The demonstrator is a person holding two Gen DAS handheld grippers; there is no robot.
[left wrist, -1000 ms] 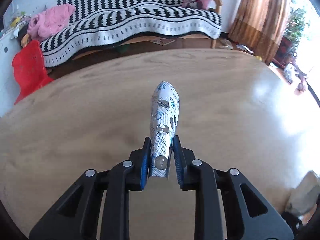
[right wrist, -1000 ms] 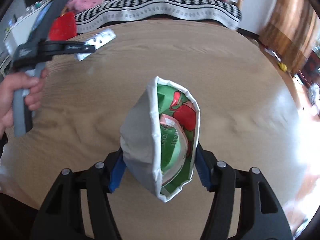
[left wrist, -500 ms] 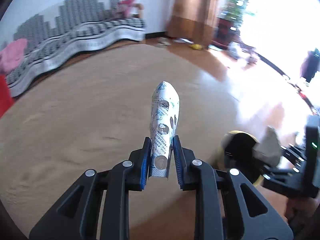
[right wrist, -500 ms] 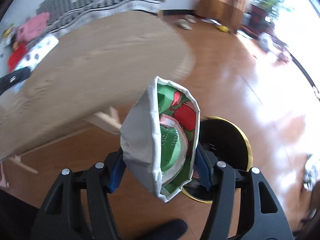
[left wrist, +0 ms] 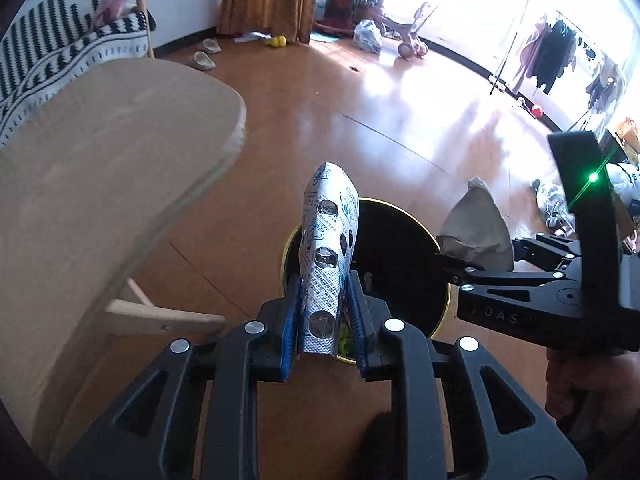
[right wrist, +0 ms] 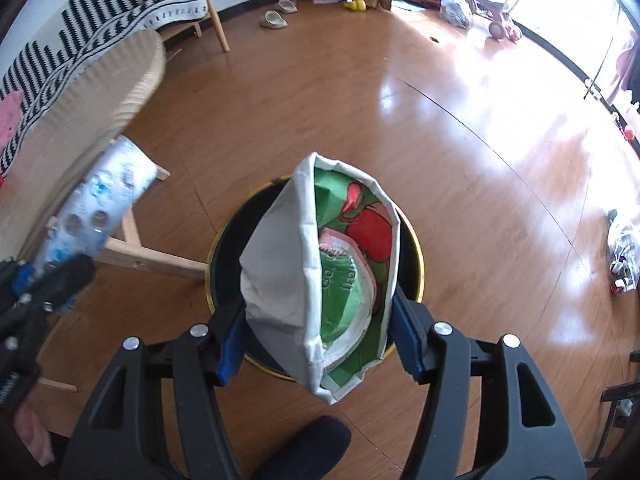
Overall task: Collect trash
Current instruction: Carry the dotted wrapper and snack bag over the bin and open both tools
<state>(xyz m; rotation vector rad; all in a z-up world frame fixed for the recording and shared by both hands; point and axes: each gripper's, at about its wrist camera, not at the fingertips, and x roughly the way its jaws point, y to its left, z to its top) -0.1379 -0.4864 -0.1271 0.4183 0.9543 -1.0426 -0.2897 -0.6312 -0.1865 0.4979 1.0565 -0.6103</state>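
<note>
Left wrist view shows the left hand-held gripper [left wrist: 326,316] closed on a silver blister pack [left wrist: 328,256], which stands up between the blue pads; a second ago this pack hung over the middle of the wooden counter [left wrist: 100,184], and now the counter lies off to the left while the black, gold-rimmed bin [left wrist: 400,240] sits on the floor just beyond the fingertips; the swing away from the counter has brought the trash over the bin's near left rim. At the right of this view the right hand-held gripper [left wrist: 472,256] comes in from the side, clamped on a crumpled grey-and-green wrapper [left wrist: 476,228] above the bin's right edge. Right wrist view confirms it: the right hand-held gripper [right wrist: 320,344] grips the wrapper [right wrist: 320,280], grey outside and green and red within, directly over the bin [right wrist: 224,248], whose dark mouth shows around the wrapper on all sides; the blister pack [right wrist: 100,204] appears blurred at the left, in front of the counter's leg. Both pieces remain firmly held and neither has been dropped yet; judging by their places, the carrying is about done, and what remains is to part the jaws so that each piece falls inside; the blister pack looks nearer the rim, so it may need to go a little further in.
</note>
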